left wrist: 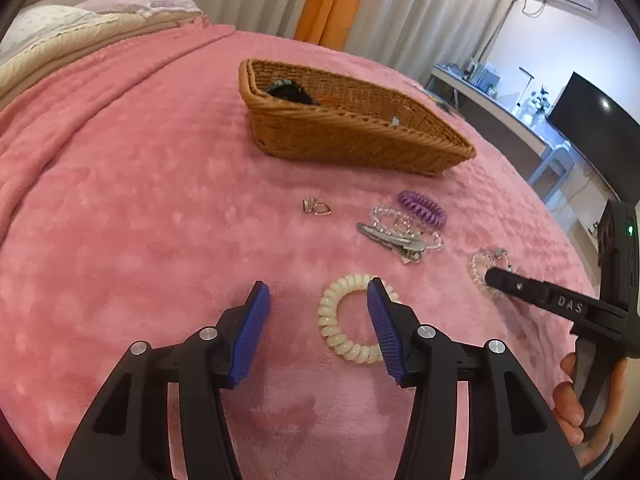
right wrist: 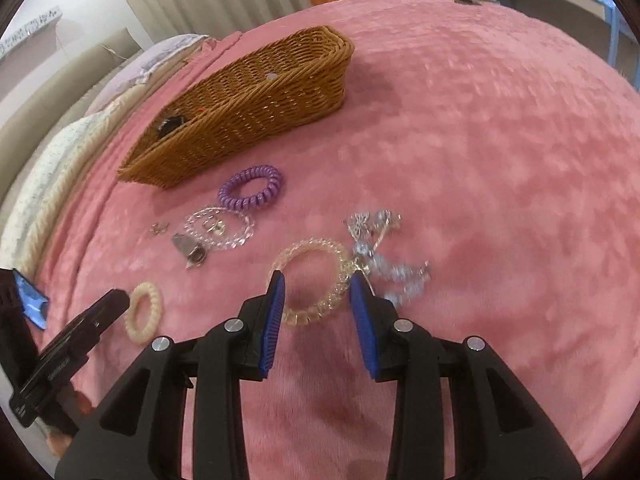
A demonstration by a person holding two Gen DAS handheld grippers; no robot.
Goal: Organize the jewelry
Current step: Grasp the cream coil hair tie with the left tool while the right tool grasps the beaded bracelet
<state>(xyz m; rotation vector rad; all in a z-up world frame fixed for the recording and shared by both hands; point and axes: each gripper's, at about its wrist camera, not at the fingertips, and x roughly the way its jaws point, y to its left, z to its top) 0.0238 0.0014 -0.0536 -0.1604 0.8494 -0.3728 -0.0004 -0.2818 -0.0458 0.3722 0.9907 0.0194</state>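
Pink blanket (left wrist: 120, 200) over whole bed, filling both views. Wicker basket (left wrist: 352, 136) upper centre of left-wrist view, upper left in right-wrist view; already holding a dark clip (left wrist: 290, 92) at one end, plus a small pale bit and an orange speck, too small to identify. So partly done, roughly a few pieces in, most still out on blanket. Left gripper (left wrist: 318, 312) lower centre of own view, jaws apart, nothing clamped; cream coil hair tie (left wrist: 344, 320) flat on blanket, near side of ring under right pad, rest of ring between pads, not gripped. Right gripper (right wrist: 318, 300) lower centre of own view, jaws apart, narrower than left, straddling near arc of clear coil hair tie (right wrist: 312, 284); pads not seen pressing, so not held. Sparkly silver bow piece (right wrist: 376, 252) just right of that clear tie, touching it, blurred. Centre of both views: purple coil hair tie (right wrist: 252, 188) near basket, clear bead bracelet (right wrist: 218, 226) below it, metal hair clip (right wrist: 190, 250) lying across bracelet edge. Small ring-like trinket (left wrist: 316, 207) alone, left of that cluster. Likely next: close on cream and clear ties, carry to basket. Left to go: both ties, purple tie, bracelet, clip, bow, trinket.
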